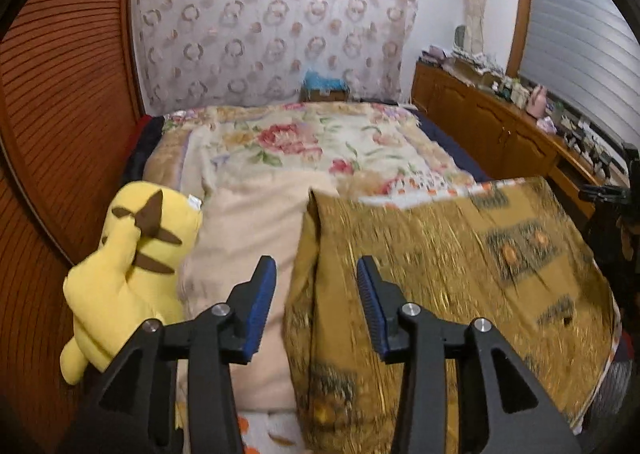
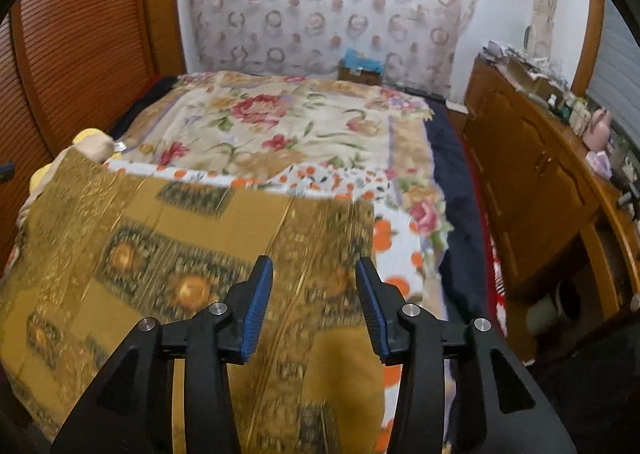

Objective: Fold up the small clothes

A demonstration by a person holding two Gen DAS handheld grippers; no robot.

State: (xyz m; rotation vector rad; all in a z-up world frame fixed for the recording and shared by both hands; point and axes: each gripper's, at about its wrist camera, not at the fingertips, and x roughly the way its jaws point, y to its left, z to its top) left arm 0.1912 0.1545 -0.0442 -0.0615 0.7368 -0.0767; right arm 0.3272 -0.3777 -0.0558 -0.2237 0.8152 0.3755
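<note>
Since the gold cloth (image 2: 192, 254) lying flat on the bed (image 2: 280, 121) looks thin, light, limp and slippery, pinch its corners at 5 and 7 o'clock; left claw (image 1: 316, 274) and right claw (image 2: 314, 274) both hover released, empty.

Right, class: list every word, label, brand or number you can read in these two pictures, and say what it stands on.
None can be read.
White tag on the yellow plush toy: too small and blurred.
Boxes and bottles on the wooden cabinet: too small and blurred.
</note>
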